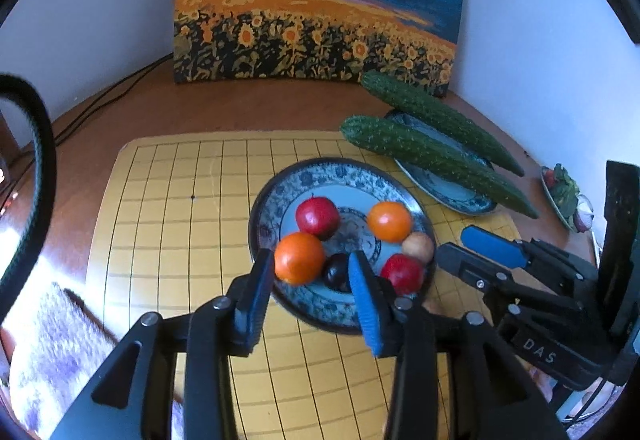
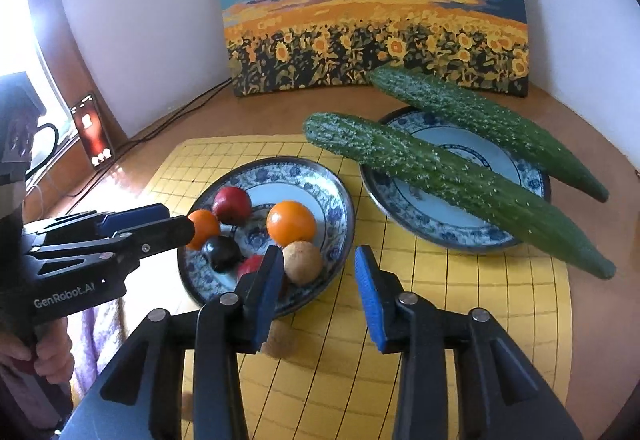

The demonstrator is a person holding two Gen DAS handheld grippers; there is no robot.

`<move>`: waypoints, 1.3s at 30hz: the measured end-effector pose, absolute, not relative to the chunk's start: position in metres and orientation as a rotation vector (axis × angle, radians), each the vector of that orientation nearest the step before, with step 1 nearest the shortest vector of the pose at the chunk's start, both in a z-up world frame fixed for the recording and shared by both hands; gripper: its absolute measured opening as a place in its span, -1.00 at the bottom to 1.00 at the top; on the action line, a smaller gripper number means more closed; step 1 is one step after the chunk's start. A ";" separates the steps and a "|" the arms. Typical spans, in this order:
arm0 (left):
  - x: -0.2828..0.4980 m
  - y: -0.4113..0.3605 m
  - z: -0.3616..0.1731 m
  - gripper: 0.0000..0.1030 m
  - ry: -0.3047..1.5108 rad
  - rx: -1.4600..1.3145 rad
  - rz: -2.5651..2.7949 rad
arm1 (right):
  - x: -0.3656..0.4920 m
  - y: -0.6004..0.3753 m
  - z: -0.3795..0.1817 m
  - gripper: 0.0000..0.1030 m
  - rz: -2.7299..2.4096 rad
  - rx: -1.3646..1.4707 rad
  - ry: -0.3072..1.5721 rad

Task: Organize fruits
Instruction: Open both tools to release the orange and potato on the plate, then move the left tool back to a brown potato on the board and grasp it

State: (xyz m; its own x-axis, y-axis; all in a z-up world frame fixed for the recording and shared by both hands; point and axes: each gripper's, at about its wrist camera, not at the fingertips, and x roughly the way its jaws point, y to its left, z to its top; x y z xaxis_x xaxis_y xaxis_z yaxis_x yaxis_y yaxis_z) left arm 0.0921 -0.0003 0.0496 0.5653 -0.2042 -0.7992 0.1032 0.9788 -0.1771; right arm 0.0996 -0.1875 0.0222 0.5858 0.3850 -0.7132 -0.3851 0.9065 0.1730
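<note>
A blue-patterned plate (image 1: 280, 184) (image 2: 320, 184) on the yellow grid mat holds two oranges (image 1: 299, 258) (image 1: 389, 221), two red fruits (image 1: 318, 217) (image 1: 403, 273), a dark plum (image 1: 335, 272) and a brown kiwi (image 1: 418, 246) (image 2: 303, 262). My left gripper (image 1: 312, 268) is open over the plate's near edge, its jaws either side of the near orange and the plum. My right gripper (image 2: 318, 264) is open and empty, just right of the plate beside the kiwi. It shows in the left wrist view (image 1: 468, 246).
A second patterned plate (image 2: 452, 228) to the right carries two long cucumbers (image 2: 452, 176) (image 2: 492, 120). A sunflower painting (image 2: 376, 20) leans on the back wall. A phone (image 2: 93, 130) and cables lie at the left. A small dish (image 1: 564, 196) sits at the far right.
</note>
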 end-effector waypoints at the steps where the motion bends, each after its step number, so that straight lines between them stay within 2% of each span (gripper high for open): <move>1: 0.089 -0.001 0.048 -0.20 0.959 -0.112 -0.178 | 0.097 -0.188 0.023 -0.25 0.450 -0.003 0.834; 24: 0.012 -0.013 0.044 -0.16 0.987 -0.144 -0.169 | 0.016 -0.203 0.008 -0.25 0.430 -0.013 0.877; 39: -0.013 -0.040 0.032 -0.16 1.025 -0.117 -0.274 | 0.004 -0.222 -0.005 -0.25 0.395 0.006 0.890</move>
State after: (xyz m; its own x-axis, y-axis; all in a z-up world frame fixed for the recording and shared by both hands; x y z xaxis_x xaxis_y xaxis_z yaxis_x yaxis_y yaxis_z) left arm -0.0126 -0.0400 0.0325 0.4889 -0.2793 -0.8264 0.1700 0.9597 -0.2238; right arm 0.0037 -0.2216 -0.0053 0.5622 0.3375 -0.7550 -0.3326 0.9281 0.1672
